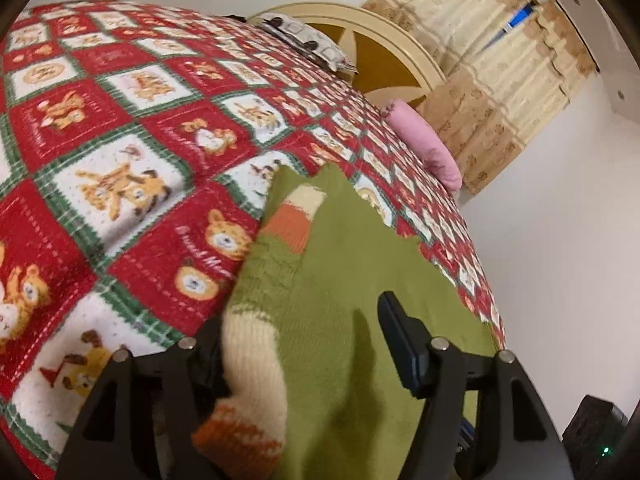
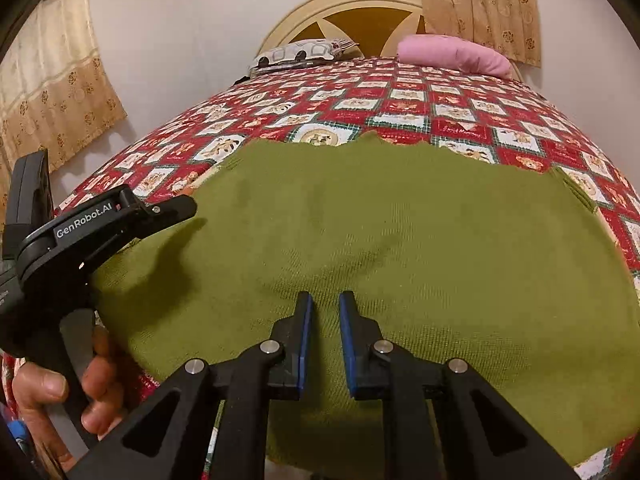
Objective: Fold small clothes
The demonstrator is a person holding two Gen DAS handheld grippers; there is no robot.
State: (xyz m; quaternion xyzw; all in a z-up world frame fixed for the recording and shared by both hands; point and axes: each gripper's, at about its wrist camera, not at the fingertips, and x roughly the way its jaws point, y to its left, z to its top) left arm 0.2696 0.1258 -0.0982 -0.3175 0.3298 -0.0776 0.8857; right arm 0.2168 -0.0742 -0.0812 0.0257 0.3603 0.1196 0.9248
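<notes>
Claw left (image 1: 304, 344): parted around folded cream-striped sleeve (image 1: 256, 364), not pinching | right claw (image 2: 325, 312): nearly closed, empty, above green sweater (image 2: 400, 240) | sweater flat on bed's near edge (image 2: 420, 108); I judge the sleeve is folded inward.

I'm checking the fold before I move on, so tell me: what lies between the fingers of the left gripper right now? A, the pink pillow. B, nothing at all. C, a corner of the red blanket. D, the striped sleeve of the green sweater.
D: in the left wrist view the cream and orange striped sleeve of the green sweater lies between the fingers of the left gripper.
</notes>
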